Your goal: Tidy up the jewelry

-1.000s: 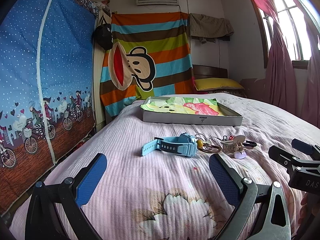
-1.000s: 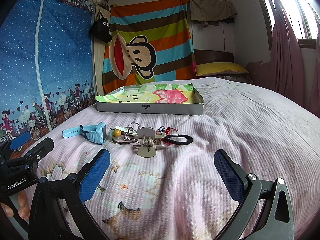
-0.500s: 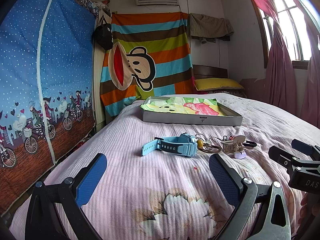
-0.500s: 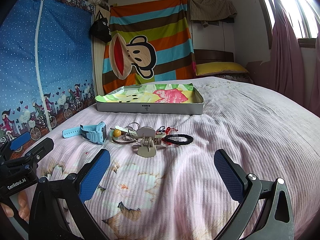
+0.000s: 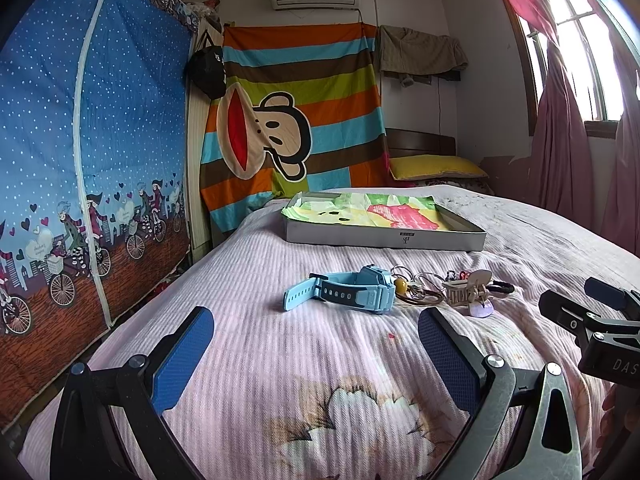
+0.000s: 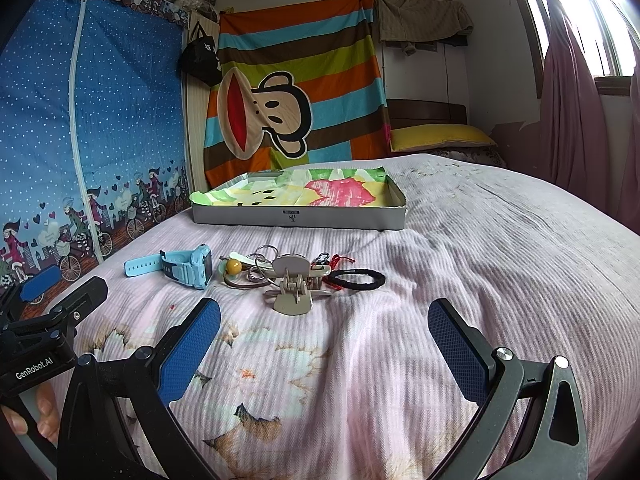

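Note:
A row of small items lies across the bed: a light blue watch (image 5: 352, 290) (image 6: 182, 266), a tangle of rings and a yellow bead (image 6: 248, 270), a beige hair claw (image 6: 294, 290) (image 5: 470, 290), and a black hair band (image 6: 358, 280). Behind them stands a shallow grey box (image 5: 384, 236) (image 6: 298, 216) lined with colourful paper. My left gripper (image 5: 316, 346) hovers open just short of the watch, nothing between its fingers. My right gripper (image 6: 324, 340) is open too, short of the hair claw, also empty.
The pink striped bedspread (image 6: 460, 260) stretches wide to the right of the items. A blue patterned wardrobe cover (image 5: 80, 160) runs along the left edge of the bed. A striped monkey cloth (image 5: 296, 120), a yellow pillow (image 5: 436, 168) and pink curtains (image 5: 560, 140) lie beyond.

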{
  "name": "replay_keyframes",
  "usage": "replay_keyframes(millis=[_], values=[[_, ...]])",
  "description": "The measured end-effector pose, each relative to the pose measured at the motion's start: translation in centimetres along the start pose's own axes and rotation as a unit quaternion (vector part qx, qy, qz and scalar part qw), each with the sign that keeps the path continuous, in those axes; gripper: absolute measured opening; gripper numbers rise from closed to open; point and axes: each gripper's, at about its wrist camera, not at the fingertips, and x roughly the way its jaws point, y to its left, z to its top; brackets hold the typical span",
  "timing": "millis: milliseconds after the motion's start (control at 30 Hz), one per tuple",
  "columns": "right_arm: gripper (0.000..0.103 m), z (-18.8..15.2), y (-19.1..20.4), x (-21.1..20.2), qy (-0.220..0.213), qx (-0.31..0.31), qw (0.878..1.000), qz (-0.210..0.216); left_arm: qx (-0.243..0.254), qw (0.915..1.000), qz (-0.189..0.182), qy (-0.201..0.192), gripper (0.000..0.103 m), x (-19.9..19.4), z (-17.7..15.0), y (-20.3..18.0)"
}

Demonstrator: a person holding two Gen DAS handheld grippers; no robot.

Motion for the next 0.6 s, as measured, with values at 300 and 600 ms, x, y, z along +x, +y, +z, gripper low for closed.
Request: replay_keyframes(millis=[300, 600], values=[[0.102, 0.1, 0.0, 0.0, 0.003, 0.014, 1.000, 0.024, -0.010, 0.9989, -0.026, 0.038, 0.103, 1.4, 0.1, 0.6], [0.102, 1.5, -1.1, 2.1, 0.033, 0.035, 0.998, 0.038, -0.011, 0.9956, -0.056, 0.075, 0.103, 3.9, 1.4, 1.1]])
